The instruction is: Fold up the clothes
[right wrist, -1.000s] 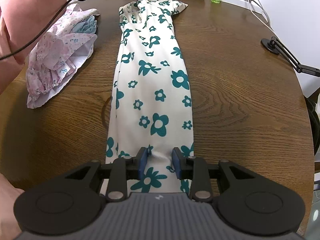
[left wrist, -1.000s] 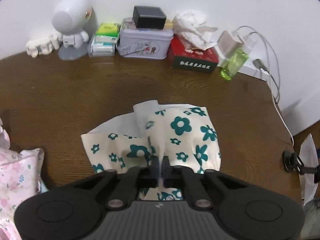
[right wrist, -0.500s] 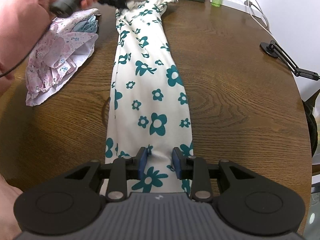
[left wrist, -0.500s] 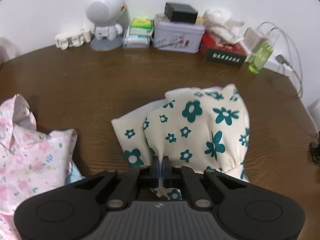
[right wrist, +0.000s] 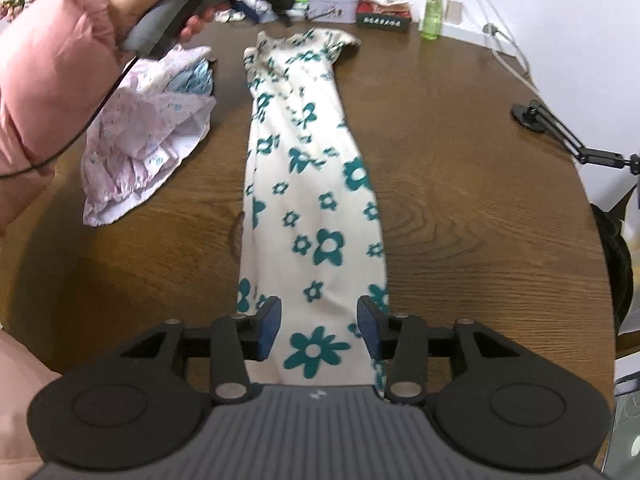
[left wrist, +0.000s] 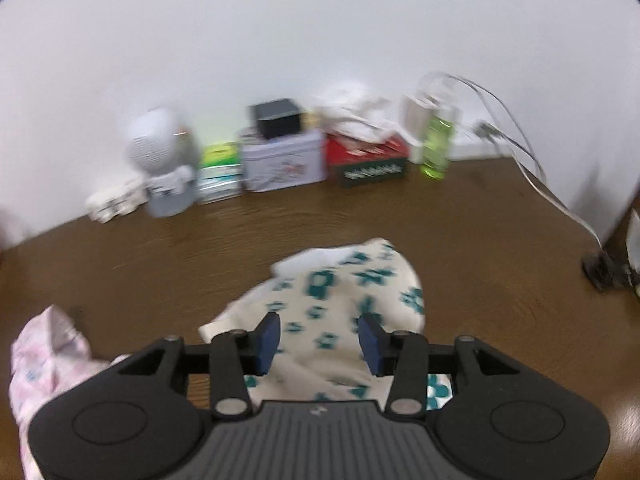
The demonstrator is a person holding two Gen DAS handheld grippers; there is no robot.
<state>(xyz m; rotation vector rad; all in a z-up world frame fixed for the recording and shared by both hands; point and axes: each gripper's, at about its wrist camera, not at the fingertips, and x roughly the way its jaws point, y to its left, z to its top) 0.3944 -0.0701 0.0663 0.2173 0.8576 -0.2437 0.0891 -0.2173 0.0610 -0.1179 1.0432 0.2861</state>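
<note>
From the left wrist, the left gripper point(left wrist: 318, 340) hangs over the far end of the flowered dress point(left wrist: 344, 300), a cream cloth with teal flowers lying bunched on the brown table point(left wrist: 140, 264). Its jaws are opening; the blue pads point(left wrist: 267, 340) stand apart with the cloth below and between them, and neither pad presses on it. The whole picture is smeared. To the left a pink flowered garment point(left wrist: 48, 356) lies crumpled at the table edge. Along the white wall sit a small white robot figure point(left wrist: 160, 160), a pale tin point(left wrist: 282, 164) with a black box point(left wrist: 278, 118) on top, a red tissue box point(left wrist: 368, 160), a green bottle point(left wrist: 436, 148) and a white cable point(left wrist: 532, 172).

From the right wrist, the dress point(right wrist: 308, 184) stretches in one long narrow strip from the near edge of the table point(right wrist: 480, 200) away toward the wall (folded lengthwise, by the look of its straight sides). The right gripper point(right wrist: 318, 328) is over its near end; its jaws are opening too, the pads point(right wrist: 268, 328) wide apart with the hem flat between them and not pinched. At the top left a hand point(right wrist: 160, 4) in a pink sleeve point(right wrist: 44, 80) holds the left gripper's grey handle above the dress's far end. The pink garment point(right wrist: 144, 132) lies just left of the dress, apart from it. A black clamp arm point(right wrist: 568, 140) reaches in at the right edge.
</note>
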